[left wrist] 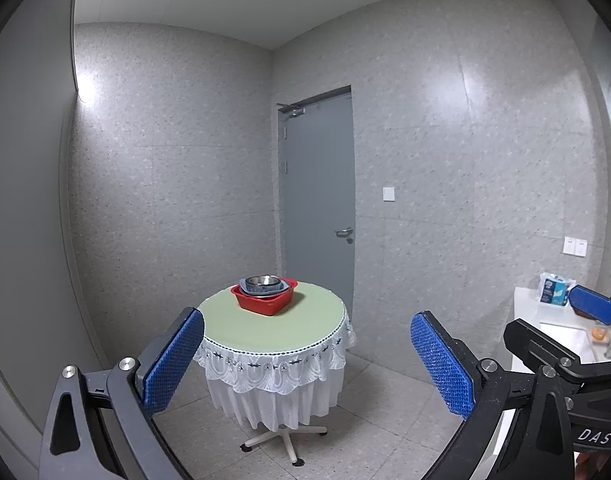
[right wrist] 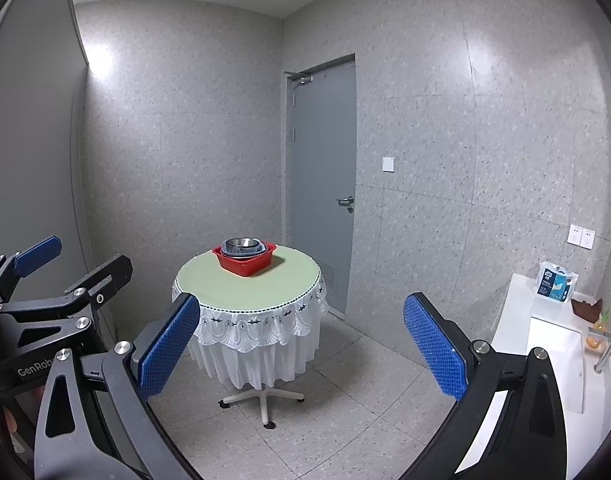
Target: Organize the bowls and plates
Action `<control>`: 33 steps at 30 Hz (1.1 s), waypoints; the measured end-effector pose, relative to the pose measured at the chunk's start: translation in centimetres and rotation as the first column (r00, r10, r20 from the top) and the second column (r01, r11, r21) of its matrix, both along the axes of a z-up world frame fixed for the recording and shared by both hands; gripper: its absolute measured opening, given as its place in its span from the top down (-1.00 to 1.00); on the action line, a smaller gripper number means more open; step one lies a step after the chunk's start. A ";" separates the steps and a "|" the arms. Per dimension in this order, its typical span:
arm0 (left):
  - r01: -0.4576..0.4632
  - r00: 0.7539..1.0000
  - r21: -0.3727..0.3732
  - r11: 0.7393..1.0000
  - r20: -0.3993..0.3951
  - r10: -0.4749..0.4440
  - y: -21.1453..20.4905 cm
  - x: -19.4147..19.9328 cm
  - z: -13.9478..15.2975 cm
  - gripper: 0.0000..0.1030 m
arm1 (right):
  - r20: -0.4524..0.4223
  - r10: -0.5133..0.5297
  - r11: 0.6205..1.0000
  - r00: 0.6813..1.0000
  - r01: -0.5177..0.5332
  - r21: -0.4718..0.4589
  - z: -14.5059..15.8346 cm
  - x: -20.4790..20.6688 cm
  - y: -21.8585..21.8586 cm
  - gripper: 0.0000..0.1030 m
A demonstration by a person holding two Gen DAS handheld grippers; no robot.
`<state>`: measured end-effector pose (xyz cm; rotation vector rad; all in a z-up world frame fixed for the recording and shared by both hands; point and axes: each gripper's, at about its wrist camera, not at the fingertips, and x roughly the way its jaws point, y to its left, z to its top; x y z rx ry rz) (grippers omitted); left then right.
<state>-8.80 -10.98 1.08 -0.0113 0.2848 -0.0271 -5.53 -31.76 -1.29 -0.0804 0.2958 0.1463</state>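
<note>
Round table (left wrist: 265, 328), draped in a pale green cover with white lace skirt, is set on a white star base on the tiled floor (left wrist: 365, 412), well apart from both tools.

Grey door (left wrist: 317, 196), shut, is seen behind the table in the speckled wall.

White counter (right wrist: 517, 320), with sunken sink (right wrist: 553, 344), is placed along the right side of the room; a blue-and-white packet (right wrist: 555, 282) is stood at its far end, a brown cloth (right wrist: 585, 308) just beside it, an orange item near the tap, too small to identify.

Left gripper (left wrist: 307, 364): held in the air, blue-padded jaws spread wide, nothing between them.

Right gripper (right wrist: 301, 346): likewise held in the air, jaws spread wide, nothing held.

Red basin (left wrist: 265, 300) is placed on the tabletop near its far edge.

Stacked bowls and plates (left wrist: 263, 285) are nested inside the red basin: a steel bowl (left wrist: 262, 280) is seated on top of blue-grey dishes whose count cannot be told.

White wall switch (left wrist: 388, 194) is mounted right of the door.
</note>
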 end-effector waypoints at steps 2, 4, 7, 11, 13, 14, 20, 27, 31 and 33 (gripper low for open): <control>0.001 1.000 0.003 1.000 -0.002 -0.001 0.0 0.7 0.1 -0.99 | -0.001 0.005 1.000 1.000 -0.005 0.003 0.0 0.2 -0.3 -1.00; -0.002 1.000 0.008 1.000 -0.003 0.002 -0.2 0.9 0.2 -0.99 | -0.003 0.007 1.000 1.000 -0.007 0.006 0.0 0.3 -0.4 -1.00; -0.001 1.000 0.010 1.000 -0.003 0.001 0.3 1.1 0.1 -0.99 | -0.007 0.010 1.000 1.000 -0.009 0.010 -0.2 0.5 -0.3 -1.00; -0.003 1.000 0.013 1.000 -0.004 0.003 0.3 1.4 0.0 -0.99 | -0.008 0.014 1.000 1.000 -0.014 0.015 -0.2 0.7 -0.5 -1.00; -0.003 1.000 0.012 1.000 -0.004 0.003 0.2 1.5 0.0 -0.99 | -0.009 0.015 1.000 1.000 -0.014 0.016 -0.2 0.8 -0.4 -1.00; -0.003 1.000 0.013 1.000 -0.005 0.003 0.2 1.6 -0.1 -0.99 | -0.010 0.015 1.000 1.000 -0.015 0.017 -0.2 0.8 -0.4 -1.00; -0.008 1.000 0.014 1.000 -0.003 0.008 -0.5 1.8 -0.2 -0.99 | -0.011 0.015 1.000 1.000 -0.014 0.019 -0.2 0.9 -0.5 -1.00; -0.011 1.000 0.012 1.000 -0.003 0.011 -1.1 2.3 -0.3 -0.99 | -0.011 0.015 1.000 1.000 -0.015 0.021 -0.1 1.0 -0.5 -1.00; -0.013 1.000 0.014 1.000 -0.001 0.013 -1.3 2.5 -0.5 -0.99 | -0.011 0.015 1.000 1.000 -0.014 0.022 -0.2 1.0 -0.4 -1.00; -0.014 1.000 0.012 1.000 0.000 0.014 -1.4 2.5 -0.6 -0.99 | -0.012 0.016 1.000 1.000 -0.015 0.022 -0.1 1.1 -0.4 -1.00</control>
